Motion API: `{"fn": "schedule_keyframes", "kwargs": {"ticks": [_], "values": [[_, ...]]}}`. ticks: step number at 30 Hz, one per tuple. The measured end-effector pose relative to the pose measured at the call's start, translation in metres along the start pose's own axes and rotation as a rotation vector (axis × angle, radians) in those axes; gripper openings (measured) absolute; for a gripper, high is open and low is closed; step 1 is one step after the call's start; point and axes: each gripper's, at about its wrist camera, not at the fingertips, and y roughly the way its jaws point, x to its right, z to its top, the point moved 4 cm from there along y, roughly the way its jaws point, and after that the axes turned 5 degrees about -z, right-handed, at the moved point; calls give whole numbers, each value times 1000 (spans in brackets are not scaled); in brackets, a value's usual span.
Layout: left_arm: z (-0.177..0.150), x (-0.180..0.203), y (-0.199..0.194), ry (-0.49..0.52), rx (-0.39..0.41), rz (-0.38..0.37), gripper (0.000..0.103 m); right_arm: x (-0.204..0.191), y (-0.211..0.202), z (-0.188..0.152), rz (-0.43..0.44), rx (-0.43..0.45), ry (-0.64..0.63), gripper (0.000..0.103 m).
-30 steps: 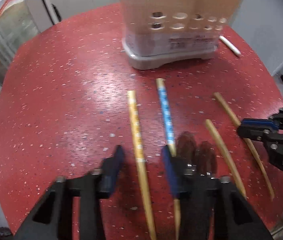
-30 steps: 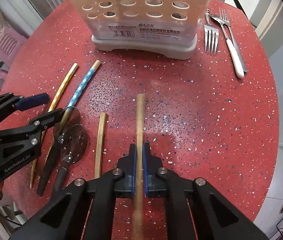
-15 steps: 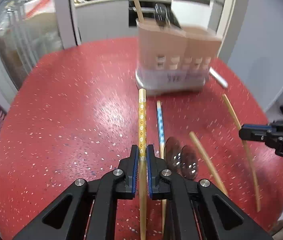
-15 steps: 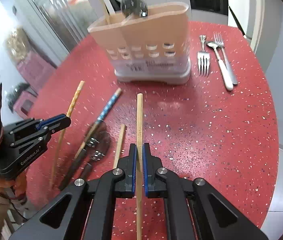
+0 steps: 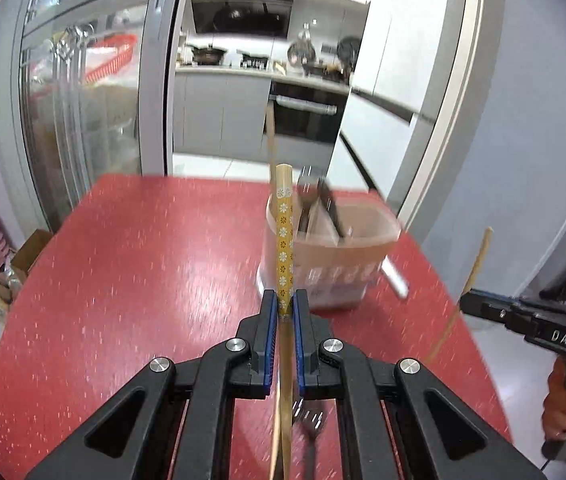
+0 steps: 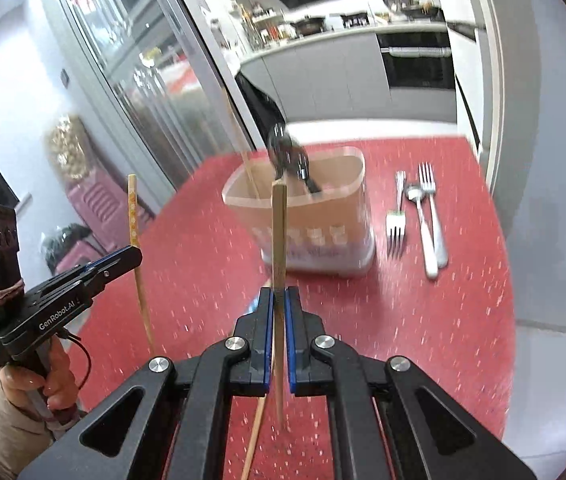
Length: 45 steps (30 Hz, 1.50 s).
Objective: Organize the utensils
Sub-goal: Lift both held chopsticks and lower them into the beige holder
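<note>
The yellow flowered chopstick (image 5: 284,240) sits clamped between the blue pads of the left claw (image 5: 284,312), its patterned end sticking out ahead of the pads and its thin end trailing back under the claw body. The plain wooden chopstick (image 6: 278,236) is pinched the same way in the right claw (image 6: 279,300), which is closed tight on it. Both sticks are off the red desk (image 5: 143,280). Straight ahead of each claw stands the beige utensil holder (image 6: 323,216), with a thin stick and dark-handled utensils already leaning inside it. To the right of the holder, as the right claw sees it, two forks (image 6: 396,220) and a spoon (image 6: 423,228) lie flat on the desk. Below the right claw another bare chopstick (image 6: 255,440) lies on the desk. A hand (image 6: 43,384) grips the left claw's handle.
</note>
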Motion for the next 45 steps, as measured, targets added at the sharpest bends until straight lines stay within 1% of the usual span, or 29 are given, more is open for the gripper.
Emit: {"fn": "schedule_keyframes", "kwargs": {"ticks": [3, 6, 10, 14, 19, 24, 28, 34, 39, 45], "values": [[28, 5, -7, -4, 62, -8, 32, -1, -8, 23, 6, 49, -7, 6], [53, 8, -10, -17, 107, -13, 32, -4, -18, 46, 5, 93, -20, 6], [85, 10, -9, -35, 158, -17, 32, -5, -28, 81, 0, 145, -39, 6], [116, 13, -5, -22, 206, -9, 32, -7, -36, 121, -12, 190, -61, 6], [142, 14, 12, -18, 255, 10, 32, -9, -30, 158, -53, 220, -96, 6], [158, 10, 37, -29, 297, 33, 32, -6, -15, 175, -82, 225, -114, 6], [161, 5, 53, -28, 330, 59, 32, -2, 2, 177, -116, 213, -138, 6], [149, -7, 84, -55, 338, 65, 32, 7, 33, 170, -149, 174, -174, 6], [133, -15, 107, -60, 302, 84, 32, 10, 62, 161, -170, 126, -205, 6], [118, -21, 120, -57, 253, 104, 32, 12, 90, 155, -174, 74, -226, 6]]}}
